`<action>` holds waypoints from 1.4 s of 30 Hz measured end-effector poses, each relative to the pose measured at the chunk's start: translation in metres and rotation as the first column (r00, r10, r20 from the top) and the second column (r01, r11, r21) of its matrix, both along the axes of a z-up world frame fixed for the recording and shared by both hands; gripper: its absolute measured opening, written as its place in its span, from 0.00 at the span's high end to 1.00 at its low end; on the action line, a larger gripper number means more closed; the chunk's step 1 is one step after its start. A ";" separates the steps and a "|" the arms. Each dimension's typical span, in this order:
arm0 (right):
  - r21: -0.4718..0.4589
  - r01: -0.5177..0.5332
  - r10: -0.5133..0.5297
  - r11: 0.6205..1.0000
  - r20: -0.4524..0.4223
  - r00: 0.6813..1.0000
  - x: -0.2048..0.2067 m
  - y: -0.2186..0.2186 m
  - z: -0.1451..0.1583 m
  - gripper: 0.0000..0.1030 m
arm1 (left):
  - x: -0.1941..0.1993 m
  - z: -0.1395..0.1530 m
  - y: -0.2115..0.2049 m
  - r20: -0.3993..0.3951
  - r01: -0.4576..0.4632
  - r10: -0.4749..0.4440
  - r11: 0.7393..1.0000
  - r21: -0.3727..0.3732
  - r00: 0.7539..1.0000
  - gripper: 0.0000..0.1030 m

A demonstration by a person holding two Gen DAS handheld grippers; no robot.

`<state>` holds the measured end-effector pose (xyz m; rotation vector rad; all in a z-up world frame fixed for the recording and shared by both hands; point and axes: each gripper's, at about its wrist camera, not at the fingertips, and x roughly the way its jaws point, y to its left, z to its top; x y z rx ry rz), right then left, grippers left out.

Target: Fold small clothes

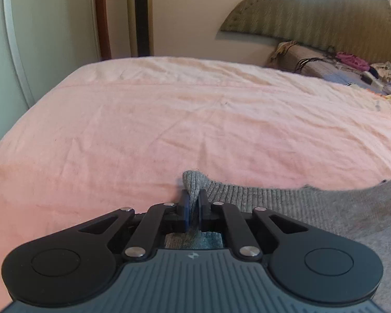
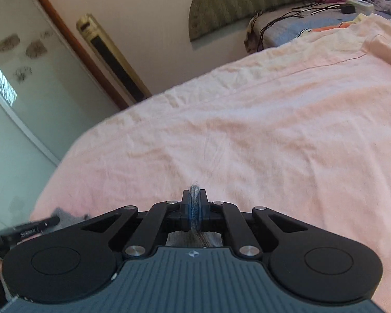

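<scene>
A bed covered in a wrinkled pink sheet fills both wrist views, with a padded headboard and a heap of loose belongings at its far end. A grey knit garment lies on the sheet at the lower right of the left wrist view, its ribbed hem running to the left gripper. That gripper's jaws are pressed together on a bunched fold of the hem, which pokes up just past the tips. In the right wrist view, the right gripper has its jaws clamped on a thin edge of the same grey knit, a sliver showing between the pads and more fabric hanging beneath.
</scene>
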<state>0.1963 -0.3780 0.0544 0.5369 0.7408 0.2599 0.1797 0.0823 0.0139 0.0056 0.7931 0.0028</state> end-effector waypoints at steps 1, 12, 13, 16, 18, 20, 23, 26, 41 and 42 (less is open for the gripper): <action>-0.001 0.011 -0.011 1.000 -0.025 1.000 0.003 -0.001 -0.006 0.90 | -0.003 -0.002 -0.001 0.020 0.000 -0.001 1.000 0.017 1.000 0.94; 0.026 0.022 -0.023 0.999 0.047 0.999 -0.028 0.026 0.019 0.45 | -0.043 0.041 -0.023 0.164 0.009 0.012 0.991 -0.131 0.986 0.43; 0.023 -0.016 0.015 1.000 0.045 0.999 -0.028 0.038 0.020 0.44 | -0.042 0.036 -0.035 0.147 0.036 -0.017 0.991 -0.128 0.989 0.39; -0.132 -0.044 0.048 0.990 0.028 0.998 -0.024 0.078 0.008 0.32 | -0.030 0.009 -0.060 0.044 0.064 -0.062 0.997 -0.047 0.997 0.38; -0.252 -0.018 0.013 0.967 -0.022 1.000 -0.018 0.090 -0.011 0.29 | -0.032 -0.004 -0.059 0.065 0.080 -0.080 0.997 0.003 0.995 0.30; -0.369 -0.013 0.032 0.929 0.045 0.998 -0.025 0.093 -0.025 0.28 | -0.032 -0.007 -0.049 0.073 0.104 -0.103 0.994 -0.012 0.992 0.28; -0.319 0.004 0.018 0.948 0.066 0.998 -0.022 0.080 -0.028 0.28 | -0.026 -0.008 -0.048 0.070 0.085 -0.085 0.996 0.000 0.994 0.24; -0.404 -0.024 0.044 0.914 0.041 0.998 -0.017 0.094 -0.025 0.25 | -0.036 -0.003 -0.058 0.079 0.026 -0.032 0.997 0.077 0.996 0.24; -0.463 -0.046 0.072 0.885 0.038 0.997 -0.122 0.130 -0.008 0.05 | -0.141 0.008 -0.054 0.114 0.075 -0.072 0.997 -0.015 0.991 0.13; -0.465 -0.038 0.063 0.885 0.038 0.997 -0.129 0.131 -0.002 0.04 | -0.152 0.009 -0.051 0.116 0.086 -0.082 0.996 -0.035 0.990 0.13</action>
